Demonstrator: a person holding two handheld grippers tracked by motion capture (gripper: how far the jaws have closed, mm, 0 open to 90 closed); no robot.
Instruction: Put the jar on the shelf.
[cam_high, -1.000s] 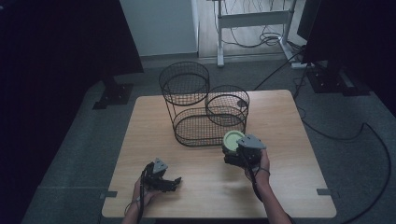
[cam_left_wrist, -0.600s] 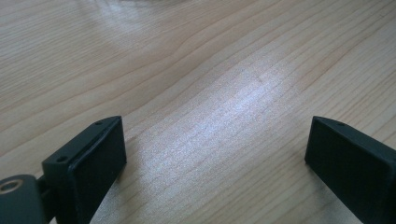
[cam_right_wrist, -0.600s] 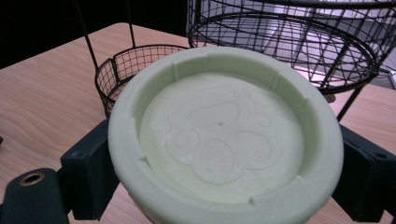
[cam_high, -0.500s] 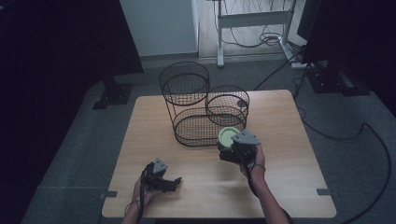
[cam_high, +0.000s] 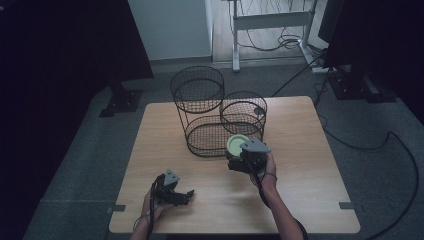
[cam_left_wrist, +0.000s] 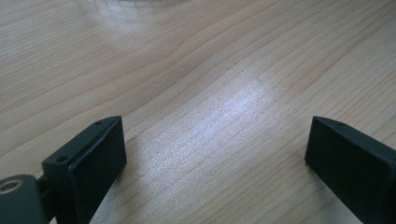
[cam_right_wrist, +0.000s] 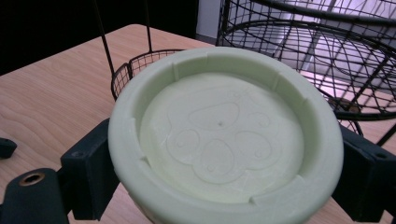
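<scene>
Right tongs (cam_high: 234, 161) carried the green bowl (cam_high: 237, 145) left toward the basket (cam_high: 210, 135).

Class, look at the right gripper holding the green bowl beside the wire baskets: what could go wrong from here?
1. The right gripper clamps the bowl only by its round sides, so it could slip or tip.
2. The baskets stand just ahead; the bowl could catch a wire rim.
3. The left gripper is open and far off, so it gives no support.
</scene>
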